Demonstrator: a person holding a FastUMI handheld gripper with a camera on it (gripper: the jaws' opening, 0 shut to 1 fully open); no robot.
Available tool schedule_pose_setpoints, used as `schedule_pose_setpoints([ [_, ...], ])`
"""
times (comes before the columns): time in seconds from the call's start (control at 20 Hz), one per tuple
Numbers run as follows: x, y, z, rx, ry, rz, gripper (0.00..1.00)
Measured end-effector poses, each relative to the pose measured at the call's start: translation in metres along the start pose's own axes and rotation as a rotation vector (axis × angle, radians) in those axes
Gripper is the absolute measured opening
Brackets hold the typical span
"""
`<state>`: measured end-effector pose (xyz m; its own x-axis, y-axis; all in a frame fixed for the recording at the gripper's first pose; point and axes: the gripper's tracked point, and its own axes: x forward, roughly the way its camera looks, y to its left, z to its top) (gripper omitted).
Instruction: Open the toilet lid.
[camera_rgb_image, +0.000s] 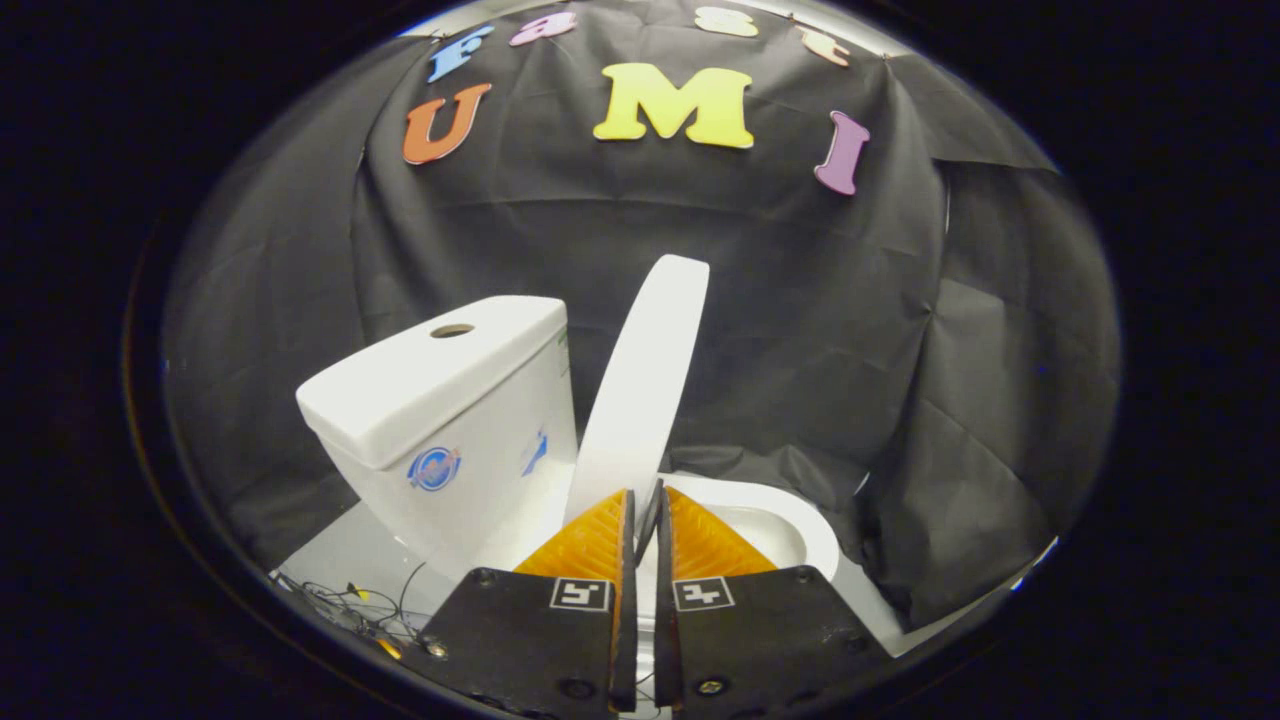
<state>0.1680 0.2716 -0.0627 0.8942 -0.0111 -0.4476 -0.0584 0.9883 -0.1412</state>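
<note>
Gripper (645, 495): fingers nearly together, pinching the lower edge of the toilet lid (645, 370), which is passing into the narrow gap between them. Both fingers appear to be pressing on it.

Toilet lid: white, standing raised and tilted, rising from between the fingertips toward the booth wall.

Toilet bowl (790, 525): white rim showing just beyond the right finger.

Cistern (440, 400): white, sitting left of the lid, hole in its top, stickers on its side.

Wires (360, 605): lying tangled on the floor beside the left finger.
</note>
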Motion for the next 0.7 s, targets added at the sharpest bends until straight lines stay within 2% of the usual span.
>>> schedule_pose_setpoints([
  [0.25, 0.002, 0.017, 0.005, -0.038, -0.002, -0.004, 0.10],
  [0.7, 0.006, 0.056, 0.010, -0.103, 0.005, 0.039, 0.10],
])
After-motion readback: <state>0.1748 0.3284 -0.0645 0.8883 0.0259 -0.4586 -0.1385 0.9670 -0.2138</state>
